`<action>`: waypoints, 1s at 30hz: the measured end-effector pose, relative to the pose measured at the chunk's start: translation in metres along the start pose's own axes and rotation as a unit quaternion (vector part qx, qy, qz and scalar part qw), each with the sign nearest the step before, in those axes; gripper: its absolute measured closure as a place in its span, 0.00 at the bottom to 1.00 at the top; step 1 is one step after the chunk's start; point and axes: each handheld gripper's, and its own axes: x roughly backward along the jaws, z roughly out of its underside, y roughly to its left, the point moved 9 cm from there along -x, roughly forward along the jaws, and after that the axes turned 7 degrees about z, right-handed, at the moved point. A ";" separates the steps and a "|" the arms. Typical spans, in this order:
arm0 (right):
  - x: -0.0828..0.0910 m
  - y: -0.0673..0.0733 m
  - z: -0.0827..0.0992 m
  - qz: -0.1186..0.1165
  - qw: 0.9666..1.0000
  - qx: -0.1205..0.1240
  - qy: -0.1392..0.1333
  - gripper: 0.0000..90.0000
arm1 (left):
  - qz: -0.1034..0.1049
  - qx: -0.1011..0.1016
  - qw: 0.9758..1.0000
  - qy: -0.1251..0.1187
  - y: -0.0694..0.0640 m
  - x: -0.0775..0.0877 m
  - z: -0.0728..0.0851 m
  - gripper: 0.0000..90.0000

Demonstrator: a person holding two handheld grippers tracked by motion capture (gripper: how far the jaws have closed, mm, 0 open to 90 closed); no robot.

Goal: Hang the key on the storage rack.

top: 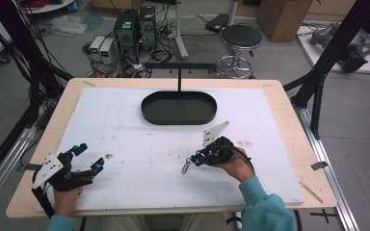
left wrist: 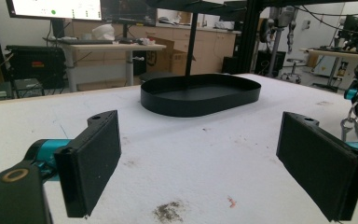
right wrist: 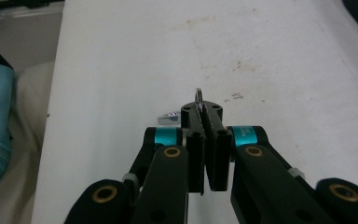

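jaws: r gripper (top: 191,162) clamped on small metal clip (top: 186,168), centre-right of white mat (top: 125,125), near side | l gripper (top: 87,157) jaws wide, nothing between, near-left | black tray (top: 178,108) far centre

The table (top: 289,144) has a pale wooden top with a smooth, matt edge; over it lies a white sheet (top: 139,130) with a rough, grainy, foam-like face, scuffed and stained in places. The oval tray (top: 178,109) looks like thin black metal or plastic with a matt to faintly satin finish. The left gripper (left wrist: 200,158) has flat matt black pads (left wrist: 95,158), seemingly rubber, on black plastic links with glossy teal metallic collars and brass-coloured bushings. The right gripper (right wrist: 207,109) is built alike and pinches a small clip (top: 187,167) of bright, polished metal. The sleeve (top: 265,202) is soft teal cloth.
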 end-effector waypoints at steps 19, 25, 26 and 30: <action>0.060 -0.050 -0.059 0.048 0.994 -0.038 -0.087 0.99 | 0.000 0.002 1.000 -0.001 0.000 0.000 0.000 0.16; 0.084 -0.078 -0.086 0.072 0.992 -0.035 -0.101 0.99 | 0.000 0.002 1.000 -0.001 0.000 0.000 0.000 0.16; 0.088 -0.083 -0.089 0.077 0.991 -0.034 -0.101 0.99 | 0.000 0.002 1.000 0.000 0.001 0.000 0.000 0.16; 0.102 -0.099 -0.105 0.095 0.990 -0.032 -0.101 0.99 | -0.001 0.003 1.000 -0.001 0.001 0.000 0.000 0.16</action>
